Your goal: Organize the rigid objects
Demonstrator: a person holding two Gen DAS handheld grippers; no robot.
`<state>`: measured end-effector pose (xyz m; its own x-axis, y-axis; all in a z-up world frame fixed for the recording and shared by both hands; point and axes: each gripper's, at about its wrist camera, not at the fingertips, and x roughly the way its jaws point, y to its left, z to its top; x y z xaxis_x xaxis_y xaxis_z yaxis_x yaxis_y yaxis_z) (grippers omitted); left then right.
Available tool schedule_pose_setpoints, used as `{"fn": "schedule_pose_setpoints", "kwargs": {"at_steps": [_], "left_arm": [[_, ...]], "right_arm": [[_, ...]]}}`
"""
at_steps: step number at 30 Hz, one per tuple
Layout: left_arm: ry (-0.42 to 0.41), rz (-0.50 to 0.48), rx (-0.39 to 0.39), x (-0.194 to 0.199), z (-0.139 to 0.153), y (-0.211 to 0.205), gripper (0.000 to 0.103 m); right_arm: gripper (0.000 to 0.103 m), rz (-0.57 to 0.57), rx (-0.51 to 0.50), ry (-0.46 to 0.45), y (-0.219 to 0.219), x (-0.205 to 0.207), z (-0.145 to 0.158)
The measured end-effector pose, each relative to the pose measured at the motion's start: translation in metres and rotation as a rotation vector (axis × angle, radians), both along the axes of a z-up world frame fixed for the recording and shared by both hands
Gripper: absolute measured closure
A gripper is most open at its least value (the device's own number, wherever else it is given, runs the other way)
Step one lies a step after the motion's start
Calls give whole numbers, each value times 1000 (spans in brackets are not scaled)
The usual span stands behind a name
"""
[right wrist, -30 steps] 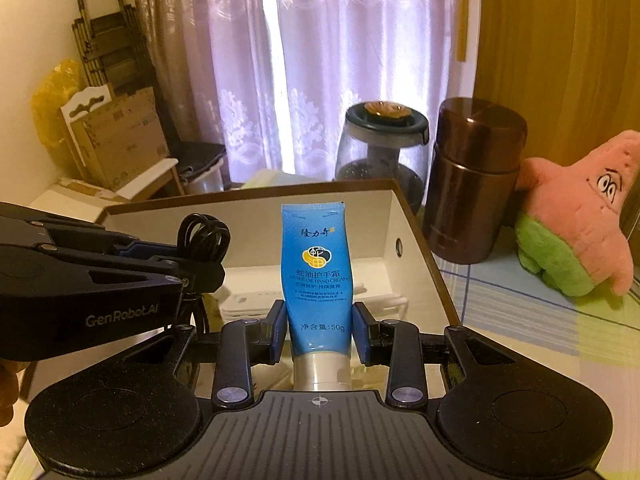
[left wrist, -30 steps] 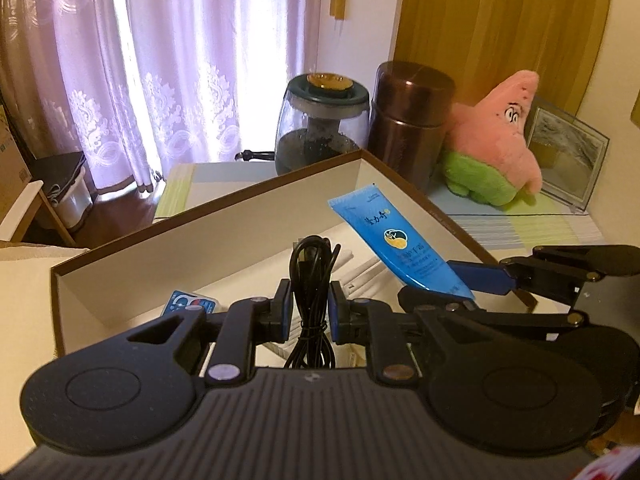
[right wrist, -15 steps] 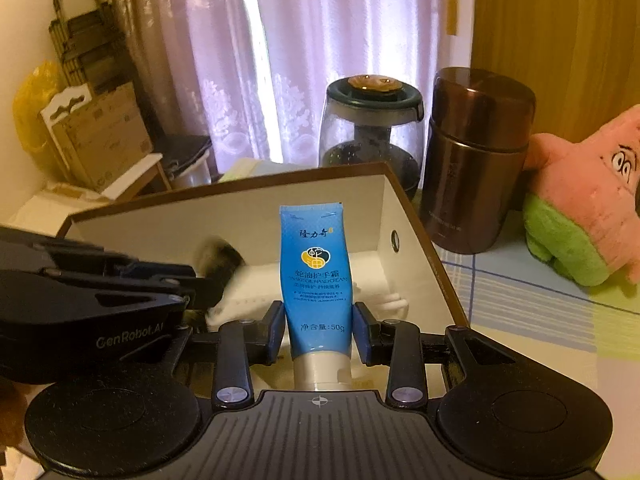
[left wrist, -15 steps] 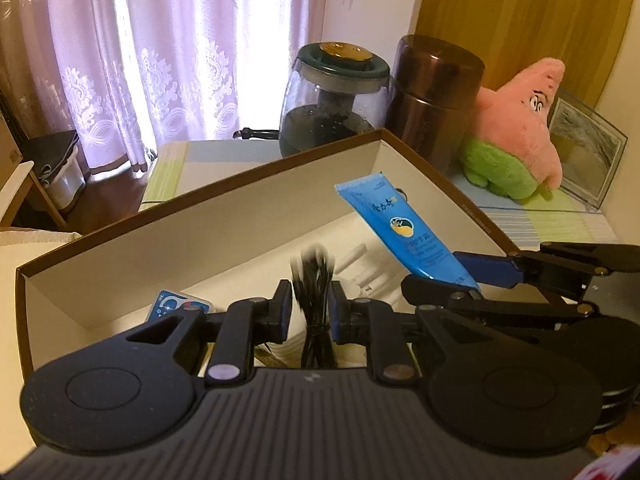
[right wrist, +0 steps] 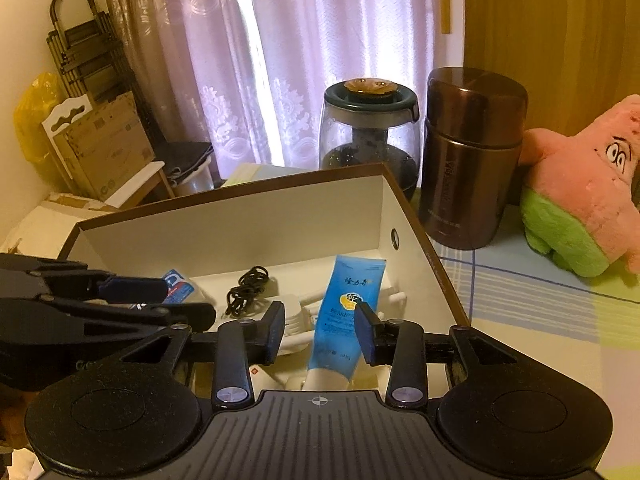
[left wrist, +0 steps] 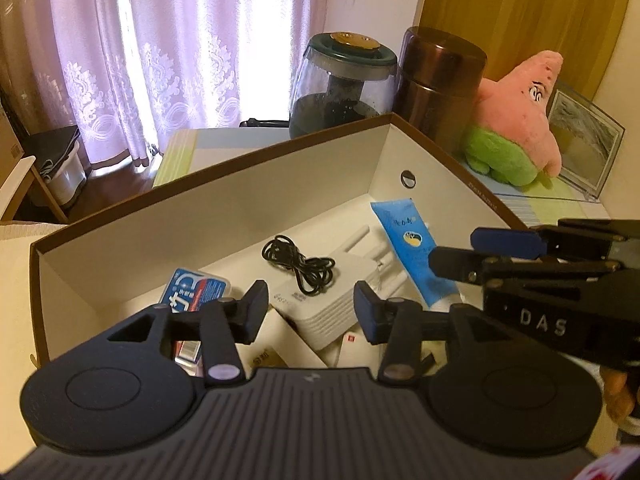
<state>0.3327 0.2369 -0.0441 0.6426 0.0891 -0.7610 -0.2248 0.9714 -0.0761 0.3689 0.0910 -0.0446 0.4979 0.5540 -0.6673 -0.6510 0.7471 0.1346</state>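
Note:
My left gripper [left wrist: 310,308] hangs over an open cardboard box [left wrist: 280,148], its jaws opening with nothing between them. A black coiled cable [left wrist: 298,264] lies free on a white flat box [left wrist: 340,292] just beyond the fingertips. My right gripper [right wrist: 320,332] is beside it, jaws opening. The blue hand-cream tube [right wrist: 348,312] lies in the cardboard box [right wrist: 240,192] under the right gripper's jaws, and the pads do not press on it. In the left wrist view the tube [left wrist: 412,248] lies right of the cable, partly behind the right gripper [left wrist: 456,250].
A blue-and-red pack [left wrist: 196,288] and small cartons also lie in the box. Behind it stand a glass jar [right wrist: 368,132] and a brown thermos [right wrist: 472,156]. A pink plush star [right wrist: 580,188] and a picture frame [left wrist: 584,152] are at the right.
Both grippers sank toward the box and opened. The left let go of the cable, which now lies on the white box. The right let go of the tube, which dropped into the box.

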Motion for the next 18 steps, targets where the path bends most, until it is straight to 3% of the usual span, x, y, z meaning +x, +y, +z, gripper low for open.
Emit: {"fn": "schedule_pose_setpoints", "kwargs": {"at_steps": [12, 18], "left_arm": [[-31, -2, -8, -25, 13, -4, 48], [-65, -3, 16, -47, 25, -11, 31]], "right_arm": [[56, -28, 5, 12, -13, -18, 7], [52, -52, 45, 18, -25, -36, 15]]}}
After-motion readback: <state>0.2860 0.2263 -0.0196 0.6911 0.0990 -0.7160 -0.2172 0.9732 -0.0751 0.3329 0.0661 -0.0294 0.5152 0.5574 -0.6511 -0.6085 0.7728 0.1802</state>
